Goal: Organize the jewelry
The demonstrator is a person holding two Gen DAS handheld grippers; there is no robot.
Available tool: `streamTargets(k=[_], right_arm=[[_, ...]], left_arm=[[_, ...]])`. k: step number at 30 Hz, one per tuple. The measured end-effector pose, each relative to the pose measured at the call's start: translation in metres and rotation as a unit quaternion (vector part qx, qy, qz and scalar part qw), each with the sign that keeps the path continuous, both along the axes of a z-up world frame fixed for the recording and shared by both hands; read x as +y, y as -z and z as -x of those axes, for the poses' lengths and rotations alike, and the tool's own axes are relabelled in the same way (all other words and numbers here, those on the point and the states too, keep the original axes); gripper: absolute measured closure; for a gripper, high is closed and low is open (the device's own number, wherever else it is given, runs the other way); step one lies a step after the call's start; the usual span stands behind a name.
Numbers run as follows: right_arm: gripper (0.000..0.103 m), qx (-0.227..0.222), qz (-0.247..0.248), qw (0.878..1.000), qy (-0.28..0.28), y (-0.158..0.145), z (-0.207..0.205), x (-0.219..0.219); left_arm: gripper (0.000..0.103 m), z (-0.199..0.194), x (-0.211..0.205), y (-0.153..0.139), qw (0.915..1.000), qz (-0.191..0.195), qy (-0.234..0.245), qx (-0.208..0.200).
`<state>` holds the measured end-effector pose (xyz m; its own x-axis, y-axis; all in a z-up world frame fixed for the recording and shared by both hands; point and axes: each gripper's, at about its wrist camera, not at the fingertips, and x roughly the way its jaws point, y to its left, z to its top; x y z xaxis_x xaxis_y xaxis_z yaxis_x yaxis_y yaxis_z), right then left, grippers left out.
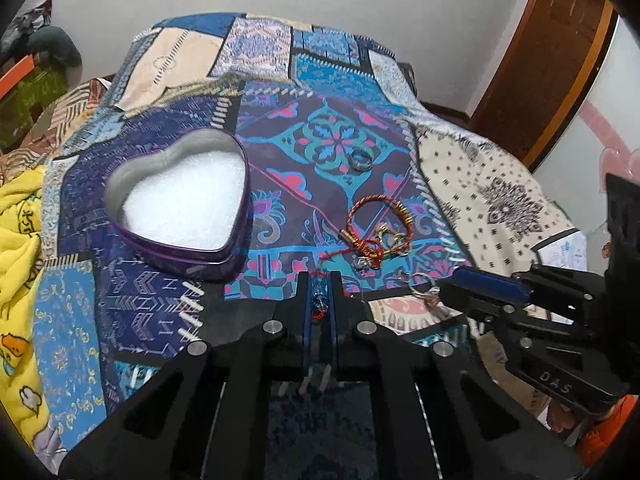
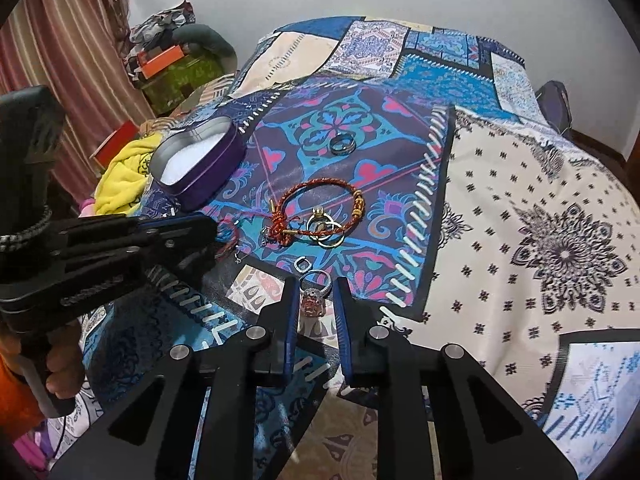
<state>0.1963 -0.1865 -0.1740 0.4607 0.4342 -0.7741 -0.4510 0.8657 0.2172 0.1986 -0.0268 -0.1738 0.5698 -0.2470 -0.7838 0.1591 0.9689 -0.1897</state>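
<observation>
A purple heart-shaped tin (image 1: pixel 180 204) with white foam inside lies open on the patchwork cloth; it also shows in the right wrist view (image 2: pixel 198 166). My left gripper (image 1: pixel 319 280) is shut on a blue beaded piece with red thread (image 1: pixel 319 300). My right gripper (image 2: pixel 316 292) is open around a silver ring with a pink stone (image 2: pixel 314 298). A red-gold cord bracelet (image 2: pixel 316 212) with gold rings (image 2: pixel 324 228) lies ahead of it. A dark band ring (image 2: pixel 342 145) lies farther back, and it also shows in the left wrist view (image 1: pixel 361 159).
A small silver link (image 2: pixel 303 265) lies just beyond the right fingers. A yellow cloth (image 1: pixel 20 264) is bunched at the left. The white patterned part of the cloth (image 2: pixel 540 240) spreads to the right. A wall stands behind the bed.
</observation>
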Motion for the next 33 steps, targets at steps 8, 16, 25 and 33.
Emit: streamTargets(k=[8,16,25,33], right_arm=[[0.085,-0.015,0.036,0.999,-0.007,-0.002,0.007,0.009],[0.085,0.001,0.054,0.998,-0.014,0.015,-0.004,0.020],[0.093,-0.004,0.039,0.999,-0.014,0.007,-0.004,0.016],[0.093,-0.028,0.024,0.999,-0.025,-0.013,0.000,0.024]], left_arm=[[0.097,0.017,0.010,-0.014,0.9997,-0.009,-0.009,-0.018],[0.097,0.023,0.020,-0.005,0.9999,-0.008,-0.013,-0.007],[0.097,0.022,0.022,-0.018,0.9996,0.007,-0.012,-0.026],[0.097,0.023,0.025,-0.047,0.9976,0.019,-0.020,-0.063]])
